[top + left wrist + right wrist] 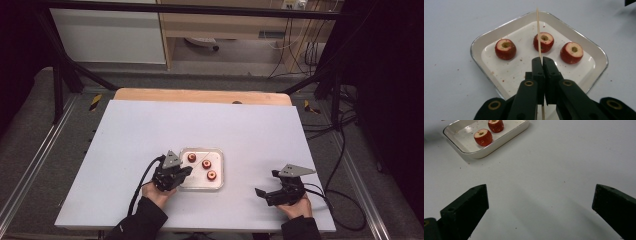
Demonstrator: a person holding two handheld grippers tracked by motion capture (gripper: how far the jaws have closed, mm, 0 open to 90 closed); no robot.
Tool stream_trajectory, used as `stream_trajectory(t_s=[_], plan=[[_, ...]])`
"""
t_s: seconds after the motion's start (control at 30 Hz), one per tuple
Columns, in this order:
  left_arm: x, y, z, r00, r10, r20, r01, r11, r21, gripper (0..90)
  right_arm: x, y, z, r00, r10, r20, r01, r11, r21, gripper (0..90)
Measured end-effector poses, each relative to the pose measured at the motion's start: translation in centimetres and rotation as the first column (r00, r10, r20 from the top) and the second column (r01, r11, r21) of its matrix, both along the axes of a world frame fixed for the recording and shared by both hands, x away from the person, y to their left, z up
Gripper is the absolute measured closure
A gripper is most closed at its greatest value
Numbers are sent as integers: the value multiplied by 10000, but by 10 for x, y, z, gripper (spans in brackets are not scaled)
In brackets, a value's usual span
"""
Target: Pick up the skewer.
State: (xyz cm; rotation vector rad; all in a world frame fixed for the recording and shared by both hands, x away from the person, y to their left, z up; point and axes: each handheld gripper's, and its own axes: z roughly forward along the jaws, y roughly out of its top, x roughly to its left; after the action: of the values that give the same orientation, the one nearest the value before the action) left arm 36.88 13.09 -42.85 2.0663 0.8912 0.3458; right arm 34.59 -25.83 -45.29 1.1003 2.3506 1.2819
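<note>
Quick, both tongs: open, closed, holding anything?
Left tongs: closed on the skewer, over the tray.
Right tongs: open, holding nothing, above the table.

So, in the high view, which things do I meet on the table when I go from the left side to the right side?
Left gripper shut on a thin wooden skewer → white tray with three red cored fruits: left fruit, middle fruit, right fruit → right gripper, jaws open, on the bare table.
</note>
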Motion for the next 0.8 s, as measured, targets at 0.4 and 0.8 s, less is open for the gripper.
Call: stream_trajectory(t_s=[0.4,0.8], plan=[[-7,-3,10,9958,-911,99,911,9958,-4,883,-1,13,6,9992,300,248,-292,9990,-324,13],[-11,-11,22,9863,-1652,-44,1652,9858,302,882,0,35,15,9944,846,641,-773,9911,-1079,13]])
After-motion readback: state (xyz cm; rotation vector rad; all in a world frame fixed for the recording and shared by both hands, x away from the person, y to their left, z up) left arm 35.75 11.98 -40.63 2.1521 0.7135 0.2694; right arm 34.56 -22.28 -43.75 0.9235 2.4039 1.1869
